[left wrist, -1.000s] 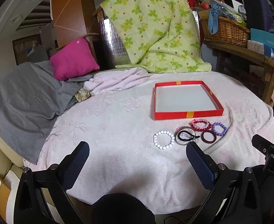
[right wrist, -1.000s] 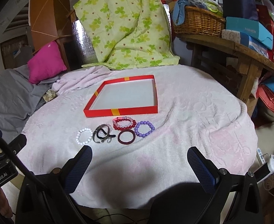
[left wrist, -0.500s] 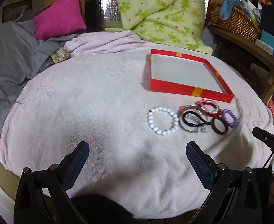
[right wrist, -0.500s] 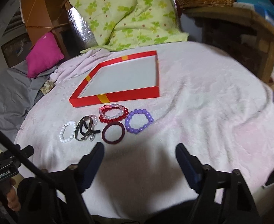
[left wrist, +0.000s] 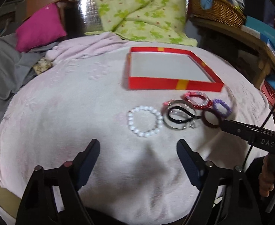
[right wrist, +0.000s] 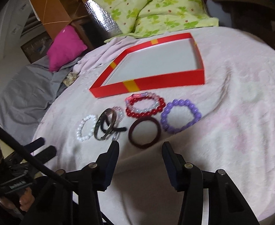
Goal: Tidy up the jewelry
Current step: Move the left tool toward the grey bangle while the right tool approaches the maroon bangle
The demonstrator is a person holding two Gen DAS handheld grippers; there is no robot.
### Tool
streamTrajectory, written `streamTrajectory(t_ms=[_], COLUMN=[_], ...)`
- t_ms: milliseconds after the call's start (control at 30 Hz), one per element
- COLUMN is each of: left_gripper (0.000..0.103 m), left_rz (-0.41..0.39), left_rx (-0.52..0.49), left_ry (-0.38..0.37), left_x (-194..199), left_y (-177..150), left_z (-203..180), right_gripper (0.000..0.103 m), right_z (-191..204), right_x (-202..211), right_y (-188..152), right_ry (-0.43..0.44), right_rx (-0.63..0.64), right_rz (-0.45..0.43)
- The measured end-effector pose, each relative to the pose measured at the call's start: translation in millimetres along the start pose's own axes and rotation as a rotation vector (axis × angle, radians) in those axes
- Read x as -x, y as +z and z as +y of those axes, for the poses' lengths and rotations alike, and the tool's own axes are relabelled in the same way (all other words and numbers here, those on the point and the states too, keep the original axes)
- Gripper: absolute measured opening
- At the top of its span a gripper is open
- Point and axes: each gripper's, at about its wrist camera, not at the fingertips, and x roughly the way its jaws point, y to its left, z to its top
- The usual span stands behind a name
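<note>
Left gripper point(left wrist: 138, 147) at frame bottom – jaws closing, nothing btwn them. Right gripper point(right wrist: 140, 146), bottom centre, also closing, empty, just short of the dark red ring point(right wrist: 144, 132). Mid-frame: white bead bracelet point(left wrist: 144, 121), silver bangle point(right wrist: 105, 126), purple bracelet point(right wrist: 180, 118) on the pink cloth point(left wrist: 71, 103). Beyond – red tray point(right wrist: 167, 79), upper centre.

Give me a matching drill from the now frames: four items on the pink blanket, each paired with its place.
Things:
1. white bead bracelet
2. purple bead bracelet
3. dark maroon ring
4. red tray

Places:
A. right end of the jewelry cluster
B. just ahead of the right tongs' tips
C. behind the jewelry, nothing inside
D. left end of the cluster, ahead of the left tongs

Pairs: 1-D, 2-A, 3-B, 4-C
</note>
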Motion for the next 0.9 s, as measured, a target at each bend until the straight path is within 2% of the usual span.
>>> streamTrajectory(t_ms=[167,367,500,600,667,700,900], left_gripper=[0.084,0.084,0.084,0.084,0.084,0.084,0.084], left_rz=[0.021,0.030,0.031,0.034,0.035,0.037,0.045], left_rx=[0.004,0.010,0.015,0.007,0.003,0.003,0.024], left_ry=[0.018,0.053,0.060,0.062,0.063,0.063,0.076], left_x=[-2.2,-0.5,-0.2,-1.2,-0.9,-0.7,-2.7], left_y=[2.4,0.4,1.6,1.6,1.3,0.8,1.9], left_z=[-6.5,-3.0,-2.3,-6.4,-7.7,-7.5,0.6], right_gripper=[0.051,0.051,0.051,0.051,0.051,0.051,0.051], right_z=[-4.4,-0.4,-1.6,-0.7,3.4,3.3,-1.6], right_x=[-11.5,-8.5,16.3,2.0,-14.0,-18.1,-23.7], right_y=[2.9,9.8,14.4,15.0,14.5,12.9,11.1], right_ry=[0.015,0.008,0.071,0.100,0.057,0.026,0.007], right_rx=[-0.008,0.027,0.028,0.016,0.030,0.029,-0.002], right_rz=[0.027,-0.019,-0.138,-0.067,0.003,0.017,0.054])
